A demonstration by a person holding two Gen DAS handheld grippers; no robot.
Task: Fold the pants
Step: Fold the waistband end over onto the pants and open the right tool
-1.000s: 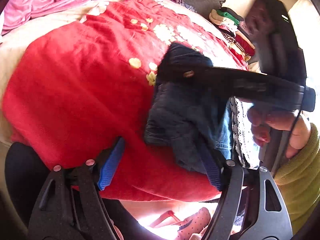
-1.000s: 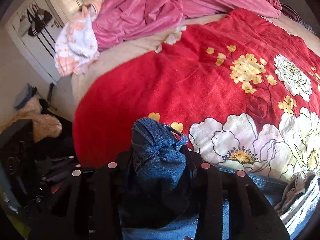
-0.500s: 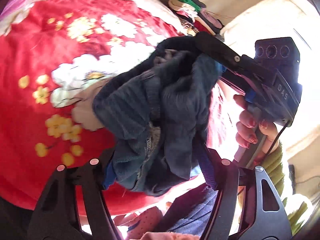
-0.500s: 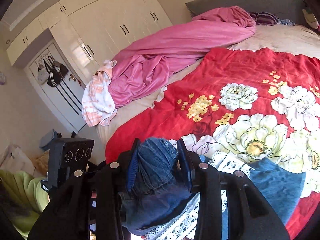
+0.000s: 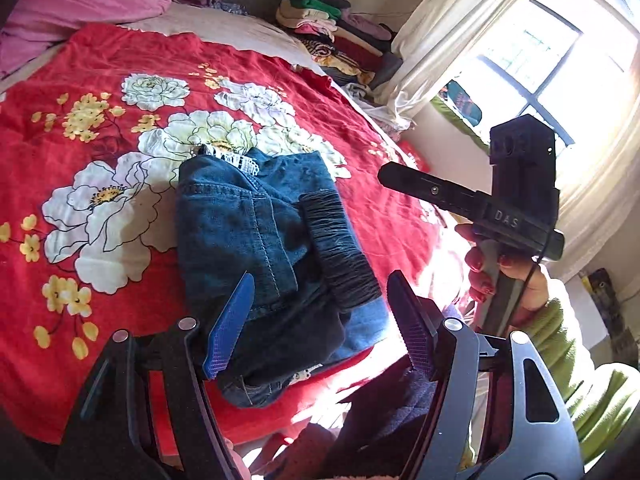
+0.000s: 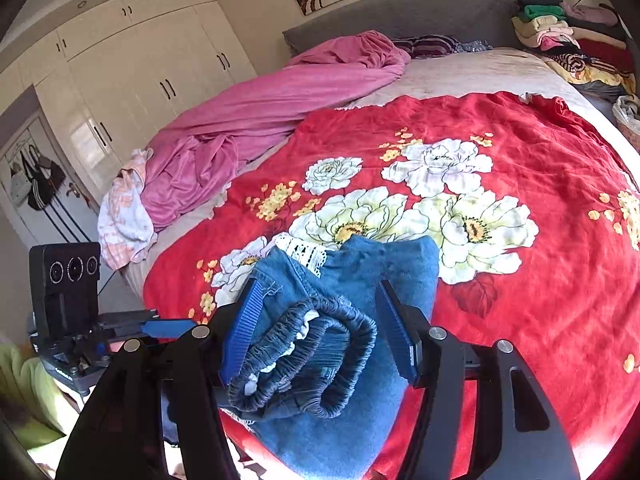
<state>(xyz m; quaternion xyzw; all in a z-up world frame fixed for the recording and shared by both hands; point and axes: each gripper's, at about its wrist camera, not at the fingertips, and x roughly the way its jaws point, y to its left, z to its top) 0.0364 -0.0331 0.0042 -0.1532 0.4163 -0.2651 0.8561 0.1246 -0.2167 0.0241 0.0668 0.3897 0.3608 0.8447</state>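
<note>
We count one pair of jeans (image 5: 256, 248) folded on one bed (image 6: 480, 68), under it one red flowered blanket (image 6: 540, 264). We see two tongs, the left (image 5: 320, 320) and the right (image 6: 318, 328), one pink sheet (image 6: 280, 96), one pile of folded clothes (image 6: 568, 36), and one window (image 5: 540, 64).

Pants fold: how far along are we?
Mostly done: the jeans lie in a compact folded bundle on the red bedspread, elastic waistband on top. In hand: nothing; the left gripper and right gripper are both open around the bundle. Left: perhaps tidying the bunched waistband and the lace trim poking out.
</note>
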